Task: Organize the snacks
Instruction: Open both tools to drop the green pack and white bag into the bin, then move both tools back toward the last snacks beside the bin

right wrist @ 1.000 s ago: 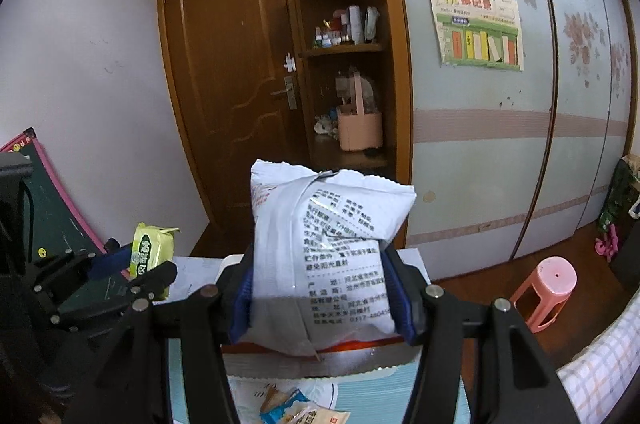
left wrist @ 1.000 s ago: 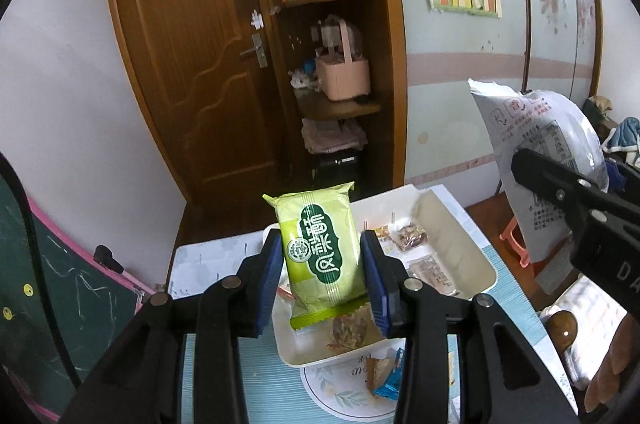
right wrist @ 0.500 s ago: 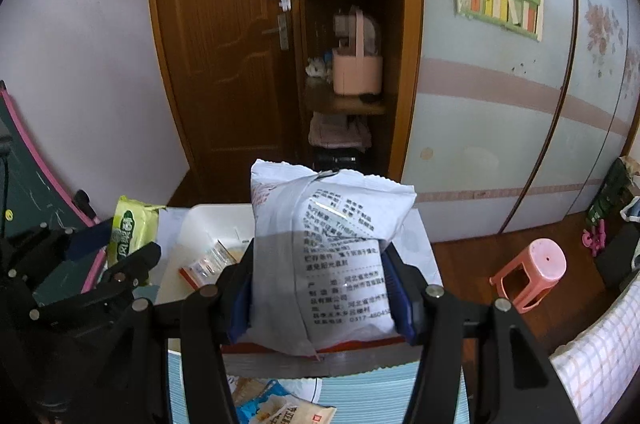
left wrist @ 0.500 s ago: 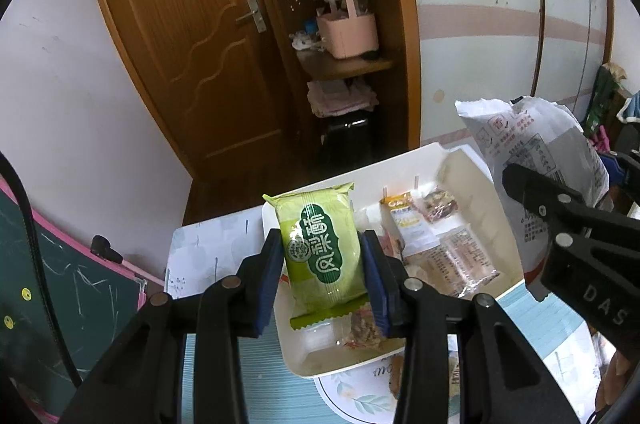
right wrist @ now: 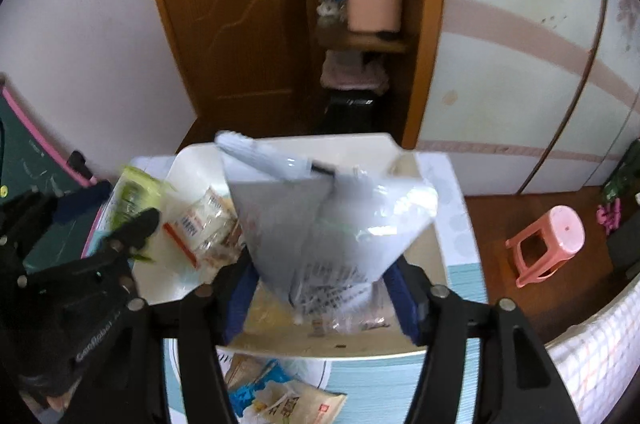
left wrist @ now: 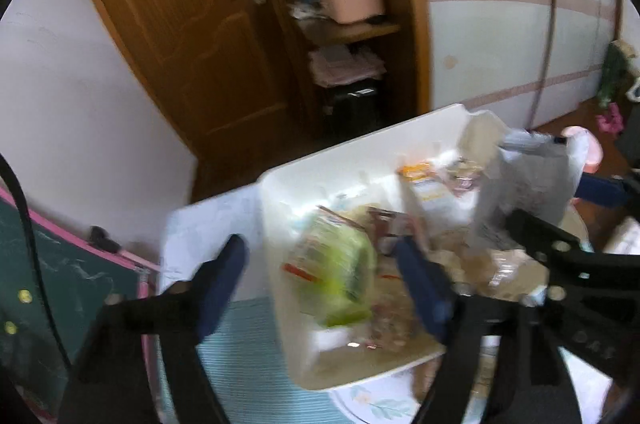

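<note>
A white tray (left wrist: 362, 149) holds several snack packets. My left gripper (left wrist: 324, 270) is open wide above its left half, and the green snack pack (left wrist: 336, 274) lies blurred between the jaws, apart from both, over the tray. In the right wrist view the green pack (right wrist: 134, 189) shows at the tray's left edge (right wrist: 180, 163). My right gripper (right wrist: 320, 288) is open, and the big white snack bag (right wrist: 320, 220) tips forward between its jaws into the tray's right half. The bag also shows in the left wrist view (left wrist: 528, 179).
A round plate (right wrist: 256, 364) with more snack packets (right wrist: 288, 400) sits on the table in front of the tray. A pink stool (right wrist: 548, 244) stands on the floor at the right. A chalkboard (left wrist: 60, 284) leans at the left.
Both grippers have tilted down over the tray and opened. The green pack and the white bag, held a moment ago, have been let go and are dropping into the tray.
</note>
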Demonstrator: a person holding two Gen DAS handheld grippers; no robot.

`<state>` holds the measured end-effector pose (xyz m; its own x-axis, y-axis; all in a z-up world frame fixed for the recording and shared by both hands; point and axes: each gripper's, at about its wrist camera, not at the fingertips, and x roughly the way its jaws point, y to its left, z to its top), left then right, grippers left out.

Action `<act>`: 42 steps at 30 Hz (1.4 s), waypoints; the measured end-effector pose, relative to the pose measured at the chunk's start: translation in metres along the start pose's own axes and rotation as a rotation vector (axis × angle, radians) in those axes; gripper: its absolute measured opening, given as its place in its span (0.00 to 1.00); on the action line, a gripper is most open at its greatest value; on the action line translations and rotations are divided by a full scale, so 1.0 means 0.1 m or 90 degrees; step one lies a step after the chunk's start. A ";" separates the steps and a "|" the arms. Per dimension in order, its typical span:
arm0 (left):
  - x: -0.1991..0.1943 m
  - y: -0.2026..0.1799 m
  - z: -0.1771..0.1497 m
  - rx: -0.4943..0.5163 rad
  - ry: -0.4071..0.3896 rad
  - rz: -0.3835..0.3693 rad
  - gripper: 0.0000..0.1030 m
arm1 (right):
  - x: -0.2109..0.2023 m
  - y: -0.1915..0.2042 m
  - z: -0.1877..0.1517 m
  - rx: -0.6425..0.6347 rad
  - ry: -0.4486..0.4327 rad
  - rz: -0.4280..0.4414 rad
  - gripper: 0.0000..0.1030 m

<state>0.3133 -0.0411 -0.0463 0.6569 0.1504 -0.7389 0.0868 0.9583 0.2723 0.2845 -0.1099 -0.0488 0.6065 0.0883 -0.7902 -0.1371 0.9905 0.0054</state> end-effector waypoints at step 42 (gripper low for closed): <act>-2.01 0.05 -0.61 0.000 -0.154 -0.075 0.95 | -2.17 0.04 -0.86 0.013 -0.220 0.046 0.88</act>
<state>0.1360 -0.0516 0.0655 0.8019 -0.0237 -0.5969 0.1725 0.9658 0.1934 0.0850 -0.1341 0.0702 0.8258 0.1854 -0.5326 -0.1761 0.9820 0.0687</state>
